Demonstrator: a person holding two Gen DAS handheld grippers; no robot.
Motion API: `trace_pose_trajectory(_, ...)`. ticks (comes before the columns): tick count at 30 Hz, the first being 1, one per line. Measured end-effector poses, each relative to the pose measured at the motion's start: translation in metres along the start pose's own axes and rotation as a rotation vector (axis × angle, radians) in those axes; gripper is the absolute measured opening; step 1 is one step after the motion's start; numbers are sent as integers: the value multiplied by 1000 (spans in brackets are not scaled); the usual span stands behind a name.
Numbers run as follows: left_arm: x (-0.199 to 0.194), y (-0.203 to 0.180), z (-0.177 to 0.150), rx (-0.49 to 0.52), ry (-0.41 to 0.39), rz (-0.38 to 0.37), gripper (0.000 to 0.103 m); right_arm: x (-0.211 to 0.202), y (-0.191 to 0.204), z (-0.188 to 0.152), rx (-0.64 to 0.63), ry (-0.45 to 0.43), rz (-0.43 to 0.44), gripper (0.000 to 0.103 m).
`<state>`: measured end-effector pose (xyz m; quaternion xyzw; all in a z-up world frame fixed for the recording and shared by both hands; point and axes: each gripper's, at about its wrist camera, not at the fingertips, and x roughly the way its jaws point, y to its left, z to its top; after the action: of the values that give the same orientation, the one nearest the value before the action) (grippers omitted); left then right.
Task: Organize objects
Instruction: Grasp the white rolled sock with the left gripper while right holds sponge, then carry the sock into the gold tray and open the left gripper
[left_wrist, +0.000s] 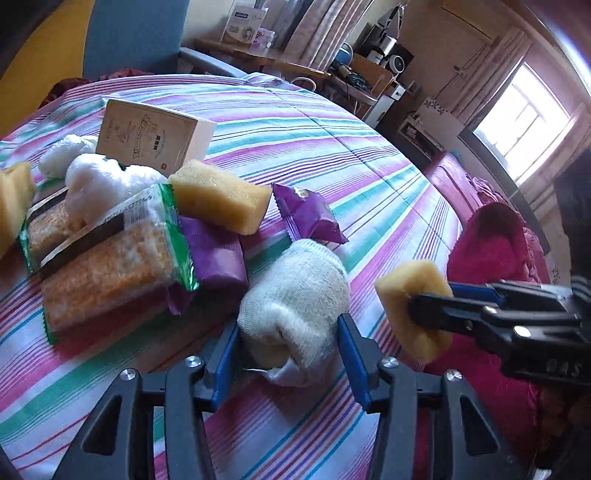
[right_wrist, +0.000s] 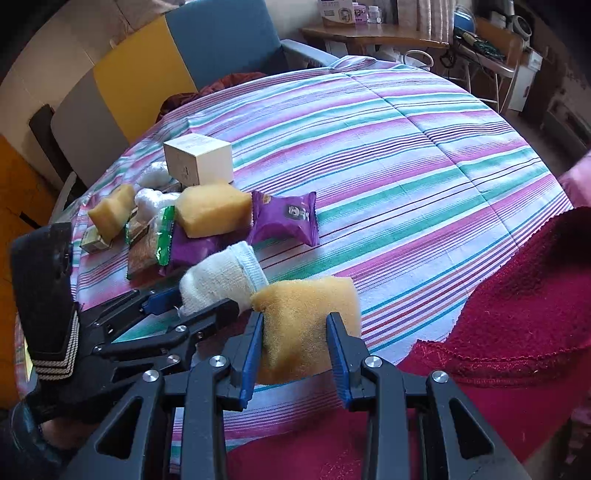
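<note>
A rolled white sock (left_wrist: 295, 288) lies on the striped sheet (left_wrist: 332, 147). My left gripper (left_wrist: 288, 332) has its blue pads against both sides of the sock, shut on it. In the right wrist view the same sock (right_wrist: 218, 277) sits between the left gripper's fingers (right_wrist: 192, 295). My right gripper (right_wrist: 295, 325) is shut on a yellow sponge (right_wrist: 306, 317), held just above the sheet beside the sock. From the left wrist view that sponge (left_wrist: 410, 280) hangs at the right gripper's tips (left_wrist: 417, 310), right of the sock.
Left of the sock is a pile: orange snack packs (left_wrist: 107, 273), purple packets (left_wrist: 310, 214), two more yellow sponges (left_wrist: 218, 199), white crumpled bags (left_wrist: 96, 181) and a cream box (left_wrist: 147, 140). A red blanket (right_wrist: 517, 314) lies at the right edge. A blue chair (right_wrist: 221, 40) stands behind.
</note>
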<state>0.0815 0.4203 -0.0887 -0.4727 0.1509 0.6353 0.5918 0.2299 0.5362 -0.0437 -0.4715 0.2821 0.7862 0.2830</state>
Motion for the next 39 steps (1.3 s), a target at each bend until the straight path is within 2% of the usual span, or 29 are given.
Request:
trace_pose_trajectory(6, -38, 20, -33, -40, -19, 55, 49, 8, 10, 0, -69, 51, -11, 34)
trace_pose_trajectory(10, -65, 32, -56, -62, -34, 133, 52, 15, 29, -3, -194, 95, -36, 35)
trace_pose_trajectory(12, -72, 34, -66, -54, -26, 154, 54, 20, 38, -5, -258, 130, -49, 35)
trace_pose_trajectory(14, -77, 35, -72, -35, -20, 152, 57, 25, 46, -5, -302, 155, -72, 40)
trace_pose_trajectory(15, -79, 34, -73, -22, -26, 164, 58, 25, 46, -5, -300, 157, -79, 40)
trace_pose_trajectory(18, -87, 31, -71, 30, -39, 171, 65, 23, 38, -3, -247, 153, -66, 50)
trace_pose_trajectory(20, -88, 26, -68, 77, -43, 182, 66, 21, 32, -1, -206, 150, -46, 63)
trace_pose_trajectory(23, -87, 19, -58, 151, -59, 223, 69, 23, 33, -1, -192, 156, -53, 66)
trace_pose_trajectory(25, -82, 19, -53, 186, -41, 236, 71, 25, 35, -1, -205, 162, -71, 66)
trace_pose_trajectory(27, -73, 19, -50, 198, -31, 243, 71, 27, 38, 0, -217, 174, -110, 66)
trace_pose_trajectory(30, -63, 18, -48, 203, -20, 213, 70, 34, 43, -2, -258, 192, -181, 45)
trace_pose_trajectory(31, -60, 19, -48, 192, -24, 203, 58, 35, 46, -2, -271, 194, -202, 41)
trace_pose_trajectory(32, -60, 22, -49, 172, -35, 199, 58, 36, 49, -3, -283, 190, -212, 37)
trace_pose_trajectory(34, -64, 31, -51, 105, -63, 166, 56, 35, 47, -3, -286, 178, -213, 35)
trace_pose_trajectory(39, -97, 41, -66, 19, -144, 175, 54, 29, 48, -6, -286, 141, -195, 33)
